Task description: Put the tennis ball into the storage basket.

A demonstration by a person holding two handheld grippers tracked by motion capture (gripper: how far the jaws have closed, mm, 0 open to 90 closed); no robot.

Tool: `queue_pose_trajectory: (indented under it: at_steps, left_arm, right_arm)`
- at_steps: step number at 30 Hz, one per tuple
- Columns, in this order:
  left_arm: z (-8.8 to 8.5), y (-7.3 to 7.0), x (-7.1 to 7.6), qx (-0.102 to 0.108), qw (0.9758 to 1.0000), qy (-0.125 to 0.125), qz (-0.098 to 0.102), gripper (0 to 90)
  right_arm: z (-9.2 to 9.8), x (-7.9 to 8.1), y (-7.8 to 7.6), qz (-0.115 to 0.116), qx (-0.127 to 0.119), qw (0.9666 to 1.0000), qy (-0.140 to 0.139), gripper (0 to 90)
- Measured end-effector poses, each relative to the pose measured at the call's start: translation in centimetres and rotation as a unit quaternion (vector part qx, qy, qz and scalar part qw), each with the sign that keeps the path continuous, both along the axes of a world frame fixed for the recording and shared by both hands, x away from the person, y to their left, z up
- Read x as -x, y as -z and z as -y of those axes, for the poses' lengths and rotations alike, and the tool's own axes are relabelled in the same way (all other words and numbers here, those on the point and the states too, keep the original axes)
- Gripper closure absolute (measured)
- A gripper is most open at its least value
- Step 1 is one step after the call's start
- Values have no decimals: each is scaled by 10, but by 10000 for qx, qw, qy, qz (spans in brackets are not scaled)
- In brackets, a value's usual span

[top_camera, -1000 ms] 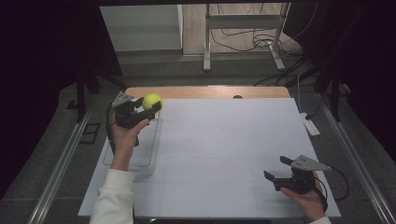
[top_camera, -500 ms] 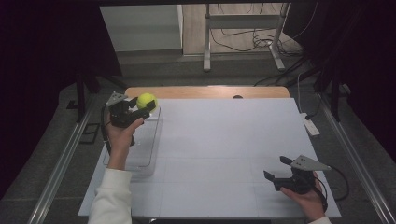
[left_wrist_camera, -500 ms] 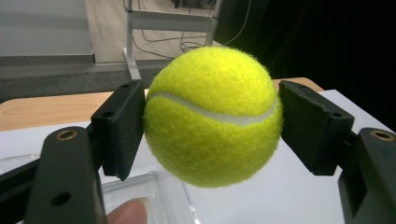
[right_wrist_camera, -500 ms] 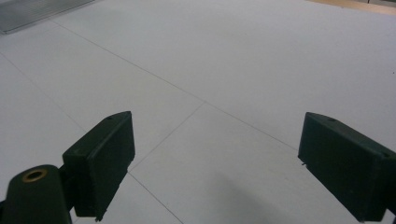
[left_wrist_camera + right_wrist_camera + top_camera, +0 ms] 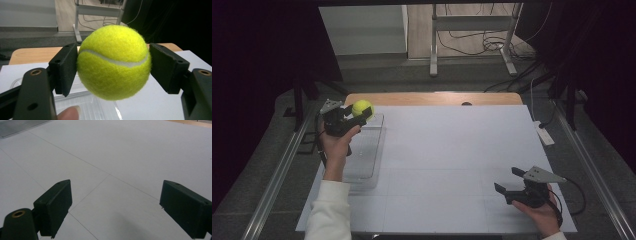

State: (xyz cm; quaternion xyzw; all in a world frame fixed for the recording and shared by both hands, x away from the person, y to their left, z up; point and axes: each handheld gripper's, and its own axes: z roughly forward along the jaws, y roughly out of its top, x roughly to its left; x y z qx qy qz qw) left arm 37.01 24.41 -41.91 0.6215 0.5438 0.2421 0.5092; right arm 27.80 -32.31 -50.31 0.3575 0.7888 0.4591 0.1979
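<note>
Your left gripper [image 5: 354,116] pinches the tennis ball [image 5: 362,108], carried slightly farther toward 12 o'clock, now above the clear tray's [image 5: 367,150] far end; likely placing next. Right gripper [image 5: 513,186] idle, jaws spread.

The left claw [image 5: 357,114] is raised over the far left part of the surface [image 5: 452,165], near its far edge, jaws pointing away from the person and pressed against both sides of a tennis ball [image 5: 113,61]. The left forearm, in a white sleeve, reaches forward along the left edge. The right claw [image 5: 510,184] sits low near the front right corner, held in the right hand, jaws spread wide with nothing between them.
</note>
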Motion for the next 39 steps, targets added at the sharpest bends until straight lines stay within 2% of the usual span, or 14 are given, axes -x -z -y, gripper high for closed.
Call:
queue_pose_trajectory:
  at_steps: [15, 29, 33, 35, 39]
  left_arm:
    - [-13, 7, -4, -56, 9996, -253, -150, 277]
    - [-15, 11, -7, -103, 9993, -283, -237, 277]
    - [-15, 15, -12, -114, 9988, -308, -372, 277]
    - [-15, 18, -14, -209, 9982, -322, -461, 277]
    - [-16, 20, -17, -241, 9977, -355, -518, 277]
  right_arm:
    - [0, 0, 0, 5, -6, 10000, -7, 114]
    - [0, 0, -1, 14, -14, 10000, -4, 115]
    - [0, 1, -1, 31, -8, 10000, -11, 114]
    - [0, 1, -2, 38, -18, 10000, -16, 115]
    - [1, 1, -2, 33, -50, 10000, -12, 115]
